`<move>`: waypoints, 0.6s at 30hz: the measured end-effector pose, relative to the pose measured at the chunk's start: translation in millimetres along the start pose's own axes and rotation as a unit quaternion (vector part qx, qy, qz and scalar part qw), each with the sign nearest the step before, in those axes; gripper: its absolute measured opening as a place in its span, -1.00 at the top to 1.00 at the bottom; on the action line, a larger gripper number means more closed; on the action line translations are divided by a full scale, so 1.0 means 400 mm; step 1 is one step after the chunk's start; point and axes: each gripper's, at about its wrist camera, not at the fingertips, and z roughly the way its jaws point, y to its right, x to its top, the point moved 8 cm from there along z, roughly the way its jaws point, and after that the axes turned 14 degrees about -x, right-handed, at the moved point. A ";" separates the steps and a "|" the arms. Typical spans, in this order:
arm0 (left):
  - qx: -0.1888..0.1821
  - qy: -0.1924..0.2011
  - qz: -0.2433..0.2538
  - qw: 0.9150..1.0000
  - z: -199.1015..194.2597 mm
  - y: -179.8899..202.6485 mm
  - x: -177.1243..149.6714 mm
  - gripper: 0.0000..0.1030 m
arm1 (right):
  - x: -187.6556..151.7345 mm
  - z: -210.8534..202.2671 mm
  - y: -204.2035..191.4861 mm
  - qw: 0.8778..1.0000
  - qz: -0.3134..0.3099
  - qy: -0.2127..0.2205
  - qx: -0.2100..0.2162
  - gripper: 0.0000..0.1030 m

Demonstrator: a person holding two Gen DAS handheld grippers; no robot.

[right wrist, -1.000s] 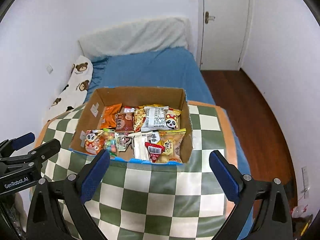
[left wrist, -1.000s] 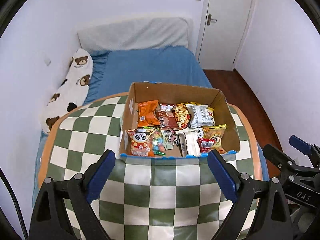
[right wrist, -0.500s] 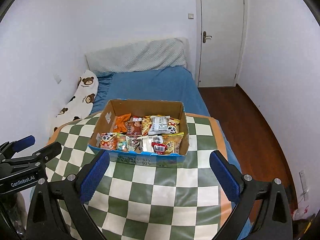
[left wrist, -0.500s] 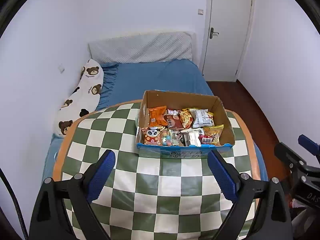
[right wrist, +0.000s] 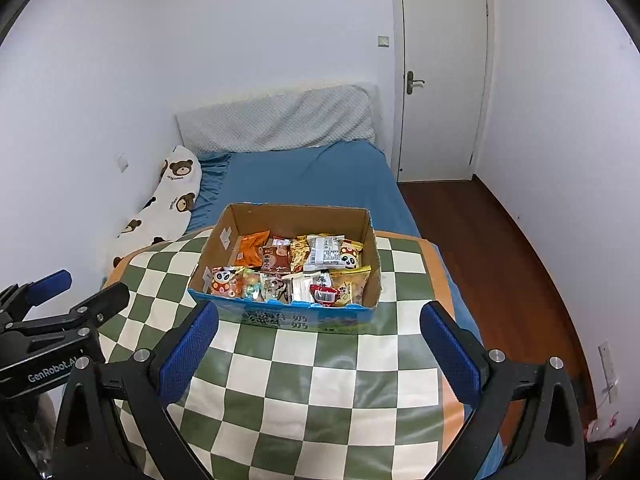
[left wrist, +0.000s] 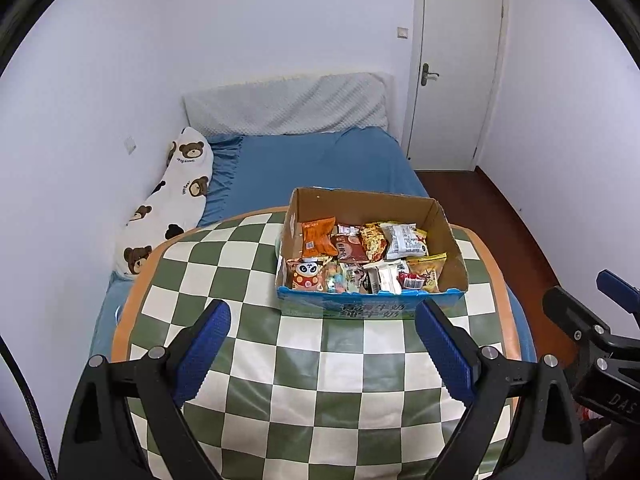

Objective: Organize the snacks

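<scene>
Left gripper [left wrist: 322,344] jaws spread wide and empty, right gripper [right wrist: 318,344] jaws spread the same, cardboard box [left wrist: 448,236] of snack packets [left wrist: 360,256] on the checkered bench [left wrist: 280,380], beyond both sets of fingertips, untouched, blue bed [left wrist: 320,164] behind.

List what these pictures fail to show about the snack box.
- Cardboard box: its floor is hidden under the snack packets in both views.
- Packet labels: too small to read.
- Box's blue front print: partly legible, its left end blocked by the right gripper's finger.
</scene>
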 end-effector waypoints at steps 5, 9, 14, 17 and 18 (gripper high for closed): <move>0.003 -0.008 -0.001 1.000 0.055 -0.010 0.001 -0.99 | 0.003 0.039 0.000 1.000 0.001 -0.006 -0.010 -1.00; 0.014 -0.018 -0.005 1.000 0.113 -0.030 0.005 -0.99 | 0.000 0.110 -0.001 1.000 0.002 -0.020 -0.023 -1.00; 0.025 -0.036 -0.011 0.999 0.192 -0.052 0.012 -0.99 | 0.002 0.204 -0.004 0.998 0.002 -0.039 -0.038 -1.00; 0.032 -0.045 -0.013 0.998 0.236 -0.065 0.018 -0.99 | 0.007 0.252 -0.007 0.998 0.006 -0.046 -0.041 -1.00; 0.033 -0.048 -0.013 0.998 0.249 -0.068 0.020 -0.99 | 0.008 0.270 -0.009 0.998 0.006 -0.051 -0.040 -1.00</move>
